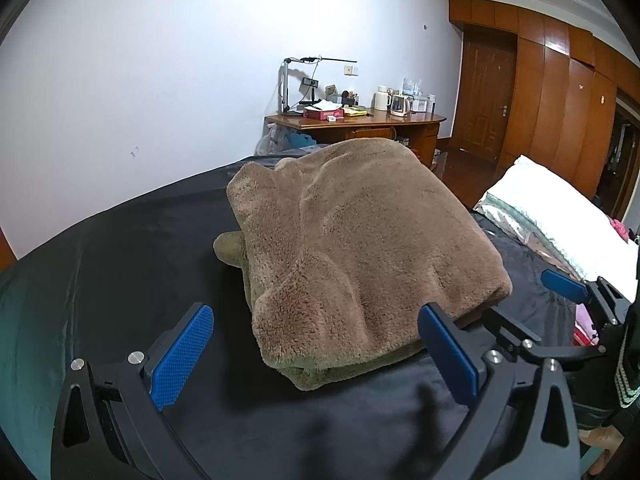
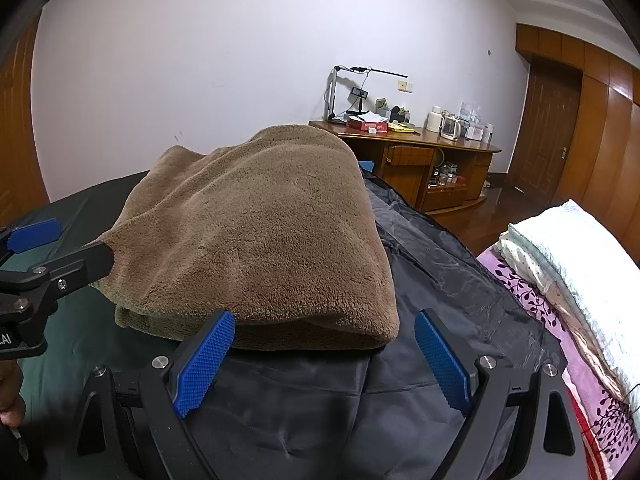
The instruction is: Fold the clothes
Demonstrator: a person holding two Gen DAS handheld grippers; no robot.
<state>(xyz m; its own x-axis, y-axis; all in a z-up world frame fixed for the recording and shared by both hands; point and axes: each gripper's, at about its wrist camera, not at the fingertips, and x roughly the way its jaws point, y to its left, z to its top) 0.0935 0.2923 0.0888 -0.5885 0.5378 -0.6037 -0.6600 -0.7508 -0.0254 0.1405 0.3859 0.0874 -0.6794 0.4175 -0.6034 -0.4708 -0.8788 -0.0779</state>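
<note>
A: Going left to right, what could spoil this?

B: Start with the left tool [image 1: 316, 356]. Its blue pads stand wide apart with nothing between them, right at the near left corner of the brown fleece garment [image 1: 352, 248]. If it pushes in low, I'd guess it catches only the top layer and peels the fold open. The plush is thick and springy, so a shallow pinch could slip off.

A: And the garment itself?

B: It lies folded into a thick bundle on the bed [image 1: 120, 248], on the dark sheet. Its layers look loosely stacked, with one flap poking out on the left side, so a drag across the sheet might skew them.

A: The right side?

B: The right tool [image 2: 324, 360] is also wide and empty, its left pad just at the bundle's near edge. Under that corner lies a dark jacket [image 2: 448, 240], slick-looking. A deep grab could take the jacket too.

A: Counts?

B: Two tools, one brown garment, one dark jacket, one white folded blanket [image 2: 580, 248] far right. The counter [image 2: 404, 136] behind holds clutter too small to count.
</note>
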